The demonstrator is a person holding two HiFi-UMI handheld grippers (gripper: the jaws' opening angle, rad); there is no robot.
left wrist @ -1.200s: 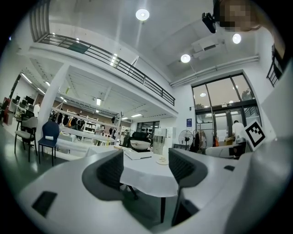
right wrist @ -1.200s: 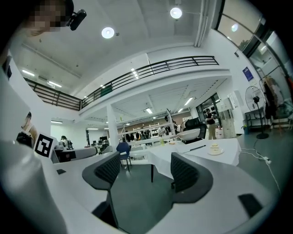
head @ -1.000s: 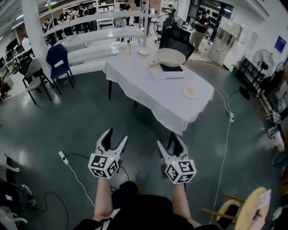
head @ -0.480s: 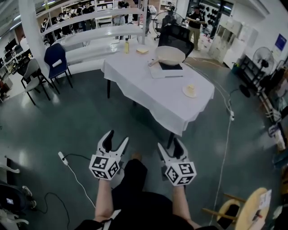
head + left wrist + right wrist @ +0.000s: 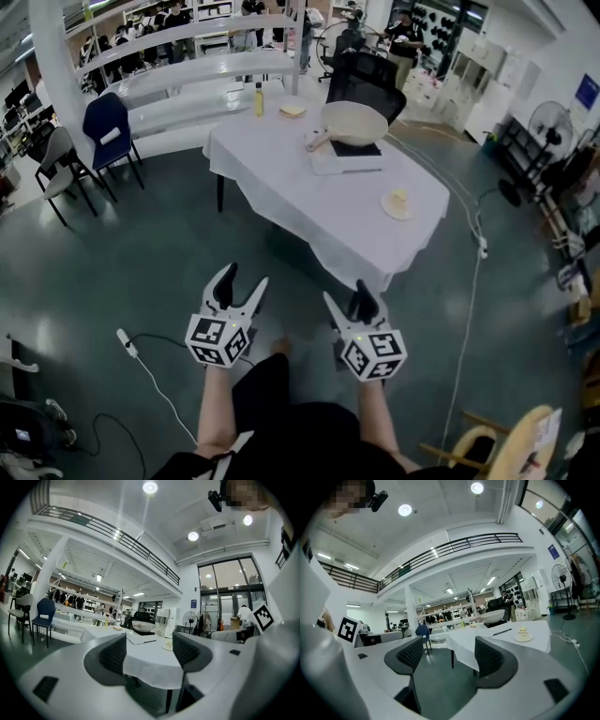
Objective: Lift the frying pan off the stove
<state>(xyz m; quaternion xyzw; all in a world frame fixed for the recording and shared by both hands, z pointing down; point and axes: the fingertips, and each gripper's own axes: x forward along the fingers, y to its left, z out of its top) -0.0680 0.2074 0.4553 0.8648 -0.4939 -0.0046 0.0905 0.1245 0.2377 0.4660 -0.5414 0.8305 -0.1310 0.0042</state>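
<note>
Both tools are held low over the floor, well apart from the tabletop (image 5: 281,183) ahead. The left tool (image 5: 242,279) has its jaws spread wide with nothing between them; the left gripper view confirms the gap, showing only the distant tabletop beyond it. The right tool (image 5: 346,296) is likewise spread wide and holds nothing. The frying pan (image 5: 354,122), cream-coloured, sits on the stove (image 5: 342,161) toward the far side of the tabletop, its handle pointing to the left. Its contents cannot be made out at this range. The plate (image 5: 397,202) near the right edge carries a small pale piece of food, also visible in the right gripper view. A small dish (image 5: 292,111) at the far edge holds a pale yellowish item that cannot be identified. A bottle (image 5: 259,98) stands upright just beside that dish. Count on the tabletop: one frying pan, one stove, one plate, one small dish, one bottle. A blue chair (image 5: 103,127) stands on the floor to the left, well apart from the tabletop. Tools counted: two, neither touching any item.
</note>
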